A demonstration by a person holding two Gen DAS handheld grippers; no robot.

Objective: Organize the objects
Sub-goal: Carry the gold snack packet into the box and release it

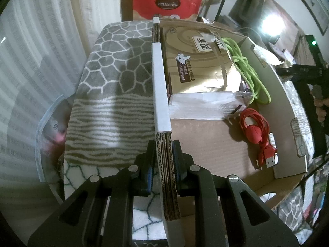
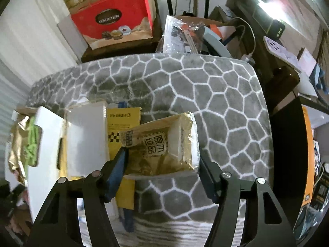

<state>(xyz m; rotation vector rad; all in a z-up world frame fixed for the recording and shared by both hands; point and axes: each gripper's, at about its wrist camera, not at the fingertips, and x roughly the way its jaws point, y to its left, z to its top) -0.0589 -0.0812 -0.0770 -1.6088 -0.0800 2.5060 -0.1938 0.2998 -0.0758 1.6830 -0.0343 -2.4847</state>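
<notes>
My left gripper [image 1: 164,156] is shut on the near wall of a cardboard box [image 1: 205,135], on its corrugated edge with white tape. Inside the box lie a gold tissue pack [image 1: 197,61], a green cable [image 1: 248,72] and a red cable [image 1: 257,131]. My right gripper [image 2: 162,164] is shut on a second gold tissue pack [image 2: 164,146] and holds it above the grey patterned blanket [image 2: 216,103]. The box's white side [image 2: 41,140] shows at the left of the right wrist view, with a yellow packet [image 2: 123,123] and a white box [image 2: 86,135] beside it.
A red "Collection" gift bag [image 2: 115,24] stands behind the blanket, also in the left wrist view [image 1: 166,4]. Clutter of plastic bags [image 2: 181,35], cables and a dark desk [image 2: 283,78] lies at the right. The right gripper's handle [image 1: 316,88] shows beyond the box.
</notes>
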